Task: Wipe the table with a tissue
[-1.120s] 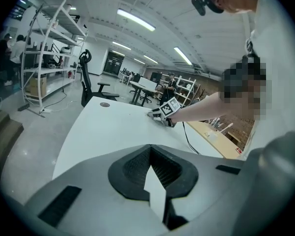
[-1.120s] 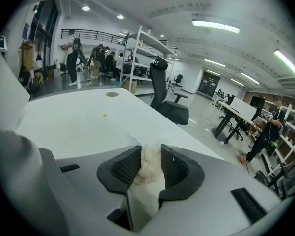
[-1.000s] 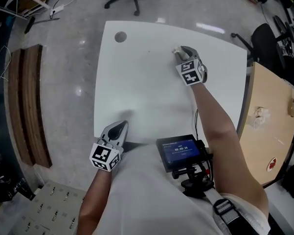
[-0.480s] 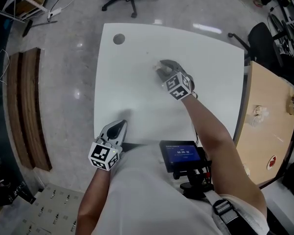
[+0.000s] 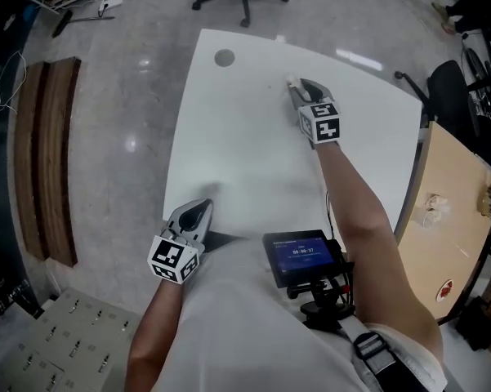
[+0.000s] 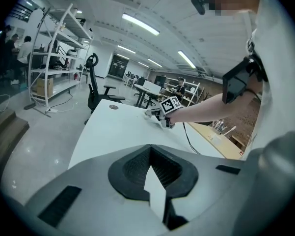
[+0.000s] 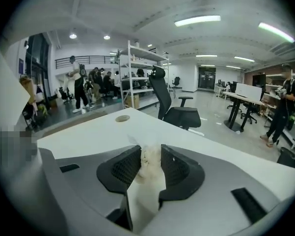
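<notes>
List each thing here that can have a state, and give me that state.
right tool: shut on the tissue, at the far part of the table.
tissue: crumpled, pinched between the right tool's pads.
left tool: shut, nothing in it, at the table's near edge.
chest screen: lit.

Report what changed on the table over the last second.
The right gripper, jaws clamped on the tissue, swept it left across the table, then back toward the far edge. The left gripper stayed at the near edge, empty.
</notes>
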